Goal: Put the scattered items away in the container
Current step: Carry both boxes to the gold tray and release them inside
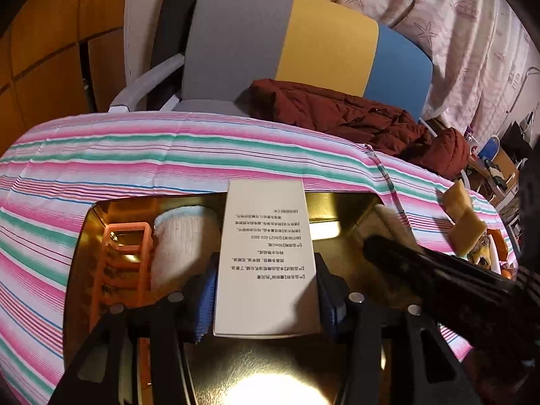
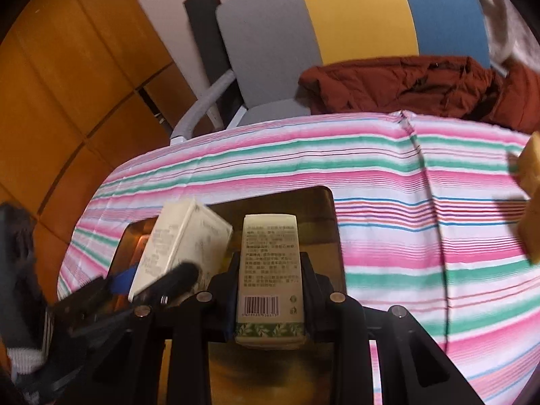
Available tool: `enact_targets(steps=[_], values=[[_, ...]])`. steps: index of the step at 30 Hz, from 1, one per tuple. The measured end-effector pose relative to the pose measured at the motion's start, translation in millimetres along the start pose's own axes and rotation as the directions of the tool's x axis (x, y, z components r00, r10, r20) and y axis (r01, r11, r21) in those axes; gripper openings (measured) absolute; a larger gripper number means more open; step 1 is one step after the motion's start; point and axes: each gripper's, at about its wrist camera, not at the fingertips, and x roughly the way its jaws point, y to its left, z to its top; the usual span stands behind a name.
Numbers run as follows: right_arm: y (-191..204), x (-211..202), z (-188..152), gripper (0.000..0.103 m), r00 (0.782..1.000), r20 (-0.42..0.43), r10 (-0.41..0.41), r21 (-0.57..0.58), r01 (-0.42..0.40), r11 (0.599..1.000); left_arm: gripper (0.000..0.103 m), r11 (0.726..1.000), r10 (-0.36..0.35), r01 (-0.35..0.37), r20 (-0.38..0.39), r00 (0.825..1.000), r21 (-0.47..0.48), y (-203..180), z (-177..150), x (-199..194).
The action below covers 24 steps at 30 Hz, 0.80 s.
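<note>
L gripper [image 1: 266, 298] is clamped on a white box [image 1: 266, 253] w/ printed text, blue pads pressing both long sides; box hangs over the gold tin [image 1: 341, 199], its far end crossing the tin's 12 o'clock rim. In the tin at 9 o'clock: orange plastic rack [image 1: 119, 256] against the left wall, white rolled cloth [image 1: 184, 246] just beside it, touching. Tin floor at 6 o'clock is bare, and so is a strip at 1 o'clock beyond the box. R gripper [image 2: 270, 283] grips a cream box [image 2: 268, 270] w/ barcode and green leaf band, jaws tight on its sides, held over the tin's right half; tin's right rim [image 2: 337, 236] sits just beside it at 3 o'clock. The two held boxes are close, nearly touching at 10 o'clock in the right wrist view; can't tell if they meet. Striped tablecloth [image 2: 422, 202] lies open at 3 o'clock. Tan blocks [image 1: 464, 214] near the table's 3 o'clock edge, well apart from tin. Chair [image 1: 287, 44] w/ red jacket [image 1: 354, 114] beyond the far edge at 12.
</note>
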Motion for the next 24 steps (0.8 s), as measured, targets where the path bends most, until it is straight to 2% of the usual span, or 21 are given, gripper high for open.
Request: enact_targets(steps=[1, 3, 5, 11, 15, 24], values=[[-0.3, 3.0, 2.1, 0.034, 1.0, -0.001, 0.006, 0.007, -0.006, 1.0, 0.051, 1.0, -0.008, 0.008, 0.004, 1.0, -0.01, 2.4, 0.3, -0.7], [-2.1, 3.9, 3.5, 0.046, 1.0, 0.003, 0.017, 0.025, -0.017, 1.0, 0.051, 0.999, -0.033, 0.034, 0.019, 0.999, -0.033, 7.8, 0.3, -4.5], [-4.0, 0.0, 1.9, 0.05, 1.0, 0.016, 0.027, 0.038, -0.028, 0.999, 0.051, 0.998, -0.039, 0.04, 0.036, 0.999, -0.047, 11.6, 0.8, -9.3], [-8.9, -12.0, -7.3, 0.05, 0.999, 0.027, 0.046, 0.055, -0.048, 0.997, 0.051, 0.994, -0.029, 0.034, 0.053, 0.998, -0.1, 17.0, -0.7, -19.5], [-13.5, -22.7, -14.4, 0.05, 0.998, 0.037, 0.053, 0.062, -0.055, 0.997, 0.051, 0.994, -0.015, 0.022, 0.065, 0.998, -0.104, 12.0, -8.8, -28.6], [-24.6, -73.4, -33.2, 0.053, 0.99, 0.139, 0.013, 0.016, -0.015, 1.0, 0.051, 0.995, -0.055, 0.062, 0.084, 0.995, -0.079, -18.7, -34.4, -50.9]])
